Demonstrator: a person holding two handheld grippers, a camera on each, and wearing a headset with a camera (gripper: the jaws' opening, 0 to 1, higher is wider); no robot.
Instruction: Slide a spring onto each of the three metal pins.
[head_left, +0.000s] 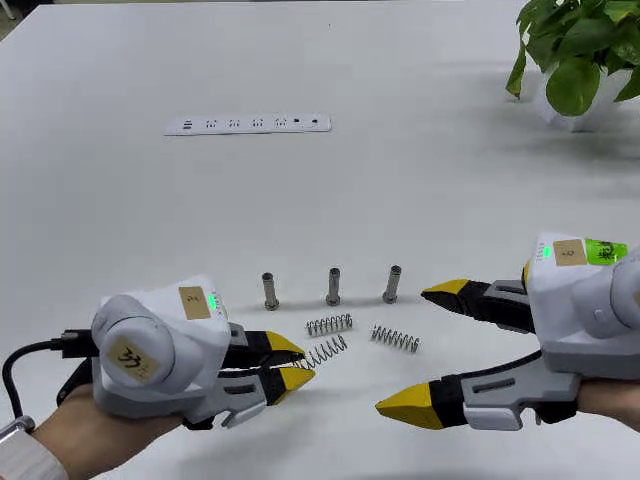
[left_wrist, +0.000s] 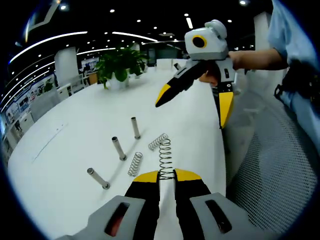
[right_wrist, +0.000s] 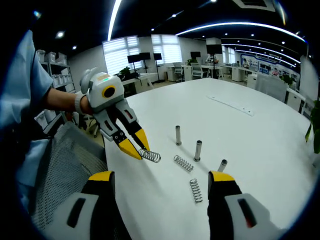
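Note:
Three short metal pins (head_left: 270, 291) (head_left: 333, 286) (head_left: 392, 284) stand upright in a row on the white table. My left gripper (head_left: 290, 362) is shut on one end of a spring (head_left: 325, 352), which lies low just in front of the pins. In the left gripper view that spring (left_wrist: 165, 155) runs straight out from the closed tips. Two loose springs (head_left: 329, 324) (head_left: 395, 338) lie flat beside it. My right gripper (head_left: 403, 350) is open wide to the right of the springs, with nothing between its fingers. The right gripper view shows the pins (right_wrist: 198, 150) bare.
A white power strip (head_left: 247, 124) lies further back on the table. At the far right corner stands a potted plant (head_left: 580, 50). A black cable (head_left: 25, 365) trails from the left gripper. A mesh chair (left_wrist: 270, 165) stands beside the table edge.

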